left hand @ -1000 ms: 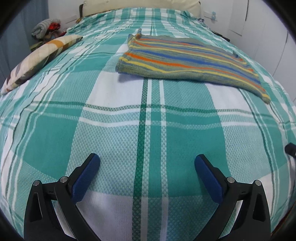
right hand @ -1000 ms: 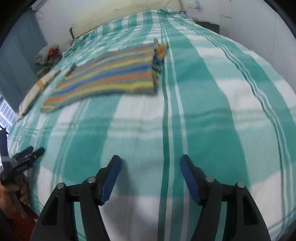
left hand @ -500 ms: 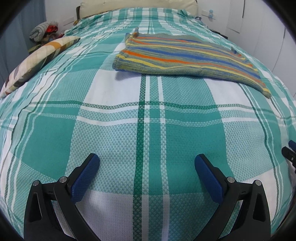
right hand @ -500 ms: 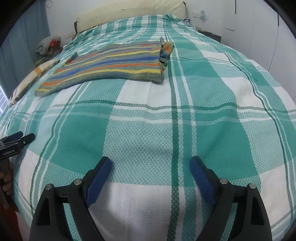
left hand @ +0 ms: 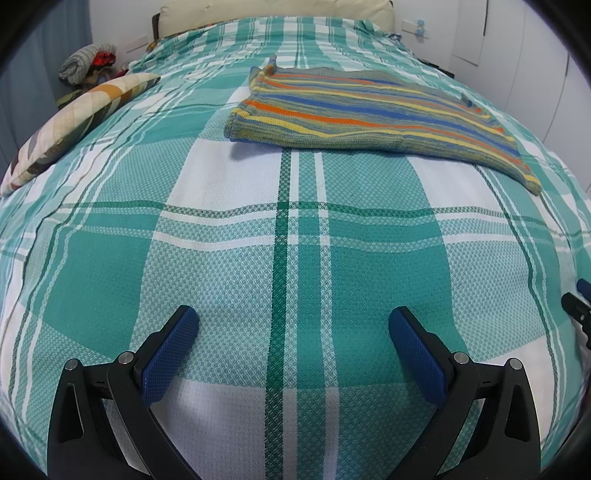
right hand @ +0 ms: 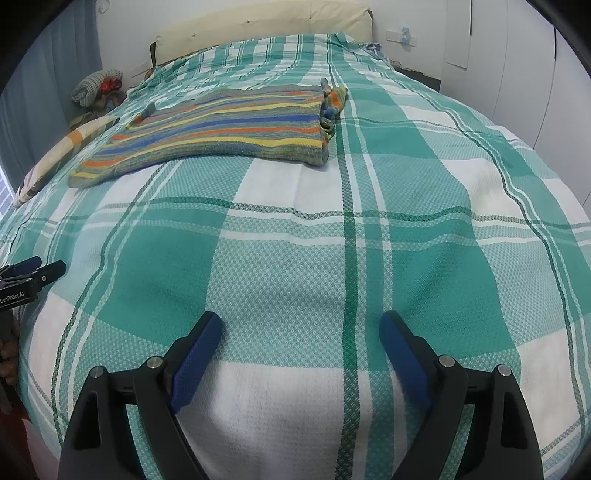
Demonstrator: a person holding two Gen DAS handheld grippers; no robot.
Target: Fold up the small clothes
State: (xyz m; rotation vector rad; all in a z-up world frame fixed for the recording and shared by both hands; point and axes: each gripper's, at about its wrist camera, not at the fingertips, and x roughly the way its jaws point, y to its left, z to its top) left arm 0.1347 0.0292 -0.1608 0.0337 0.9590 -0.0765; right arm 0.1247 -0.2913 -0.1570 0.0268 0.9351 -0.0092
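A folded striped knit garment (left hand: 369, 114) in blue, orange, yellow and grey lies flat on the bed, far ahead of both grippers; it also shows in the right wrist view (right hand: 229, 129). My left gripper (left hand: 293, 325) is open and empty, low over the bedspread near the foot of the bed. My right gripper (right hand: 301, 328) is open and empty, also low over the bedspread. The left gripper's tip shows at the left edge of the right wrist view (right hand: 33, 273), and the right gripper's tip at the right edge of the left wrist view (left hand: 578, 302).
A teal and white plaid bedspread (left hand: 110, 258) covers the bed. A patterned pillow (left hand: 74, 122) lies at the left side. A bundle of clothes (left hand: 88, 66) sits by the far left wall. A cream headboard (right hand: 258, 26) and white walls stand behind and to the right.
Both grippers have drawn back and tilted up, so more of the bed and headboard shows. The right gripper's jaws have opened wider. The garment has not moved.
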